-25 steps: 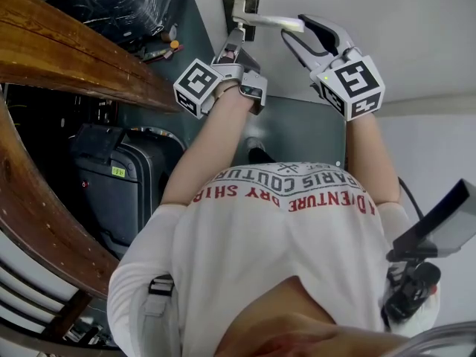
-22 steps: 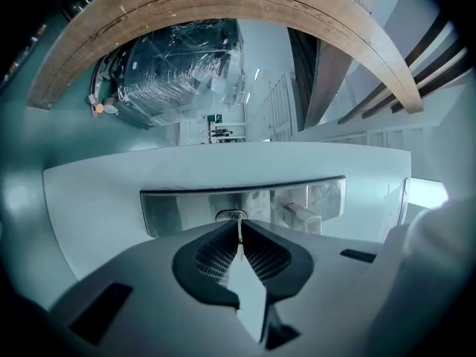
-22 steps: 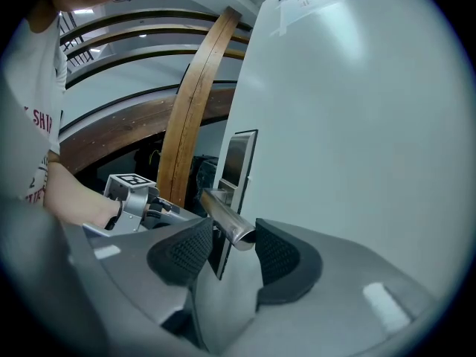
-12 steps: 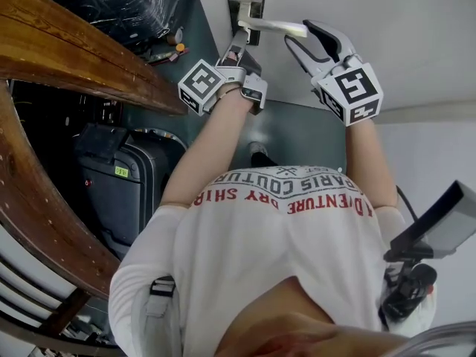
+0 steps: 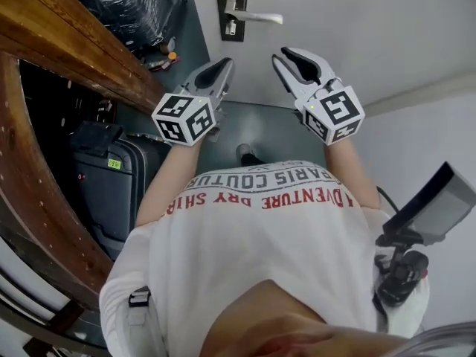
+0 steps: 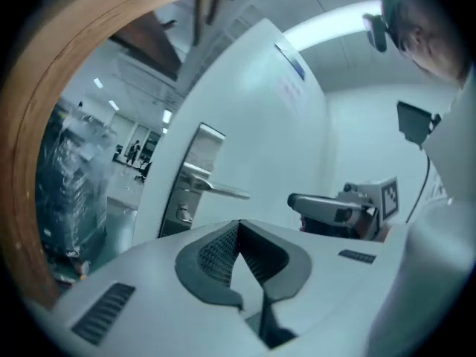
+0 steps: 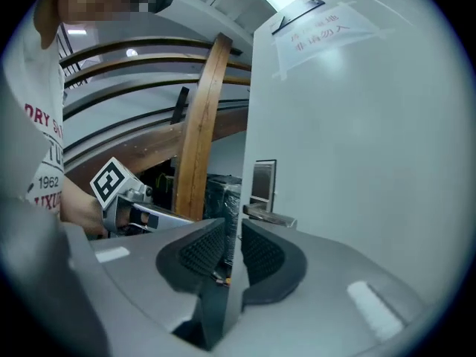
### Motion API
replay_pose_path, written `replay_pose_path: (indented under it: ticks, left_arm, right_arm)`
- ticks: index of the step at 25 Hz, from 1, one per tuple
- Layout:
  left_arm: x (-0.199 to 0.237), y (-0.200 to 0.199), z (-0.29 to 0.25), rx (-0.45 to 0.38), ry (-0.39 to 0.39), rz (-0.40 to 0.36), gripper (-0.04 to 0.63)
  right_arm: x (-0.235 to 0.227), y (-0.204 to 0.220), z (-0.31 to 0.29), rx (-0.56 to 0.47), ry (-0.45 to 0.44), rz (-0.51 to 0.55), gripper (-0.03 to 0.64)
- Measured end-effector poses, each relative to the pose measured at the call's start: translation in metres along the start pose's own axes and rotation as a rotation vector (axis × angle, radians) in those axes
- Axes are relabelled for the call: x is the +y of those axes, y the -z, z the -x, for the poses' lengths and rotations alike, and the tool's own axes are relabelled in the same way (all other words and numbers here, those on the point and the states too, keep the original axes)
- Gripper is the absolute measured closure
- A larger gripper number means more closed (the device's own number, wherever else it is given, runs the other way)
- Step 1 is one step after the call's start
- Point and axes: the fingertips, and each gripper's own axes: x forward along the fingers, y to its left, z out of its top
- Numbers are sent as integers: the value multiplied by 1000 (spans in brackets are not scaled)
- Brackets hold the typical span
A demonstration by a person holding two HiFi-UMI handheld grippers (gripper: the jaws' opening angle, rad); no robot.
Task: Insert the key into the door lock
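Observation:
The dark lock plate [image 5: 230, 6] with its silver handle [image 5: 256, 16] sits on the white door at the top of the head view. A small pale keyhole part [image 5: 230, 28] shows under the handle; I cannot tell whether a key is in it. My left gripper [image 5: 220, 71] hangs below the plate, apart from it, jaws shut with nothing seen between them [image 6: 238, 225]. My right gripper [image 5: 296, 64] is beside it, clear of the handle. Its jaws have just been closing to a narrow gap [image 7: 232, 225], and nothing is between them.
A curved wooden rail [image 5: 67, 43] runs down the left. Behind it stand a black suitcase [image 5: 111, 184] and a plastic-wrapped dark bundle [image 5: 141, 6]. A paper notice [image 7: 320, 24] is taped high on the door. A black device [image 5: 424, 214] hangs at my right side.
Both grippers have pulled back from the lock plate and handle toward my body. The left one has rolled over. The right jaws, wide around the handle before, now stand much narrower.

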Motion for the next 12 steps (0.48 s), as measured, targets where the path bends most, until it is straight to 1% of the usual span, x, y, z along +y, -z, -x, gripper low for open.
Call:
replay_pose_path:
  ticks: [1, 2, 4, 6, 9, 12]
  left_arm:
    - [-19, 0, 10, 42, 34, -76, 595]
    - [-37, 1, 22, 74, 68, -134, 595]
    - [-67, 4, 49, 105, 105, -209, 595]
    - [-90, 13, 76, 118, 119, -243, 595]
    - [-117, 35, 107, 150, 154, -266, 595]
    - [-132, 56, 133, 195, 158, -287, 595]
  right_arm:
    - [16, -2, 10, -5, -15, -10, 577]
    - [33, -2, 20, -4, -36, -20, 615]
    - [75, 5, 36, 28, -105, -30, 615]
    - [115, 19, 53, 79, -155, -17, 615]
    - [155, 39, 84, 139, -161, -26, 615]
    - [180, 50, 111, 176, -167, -59, 615]
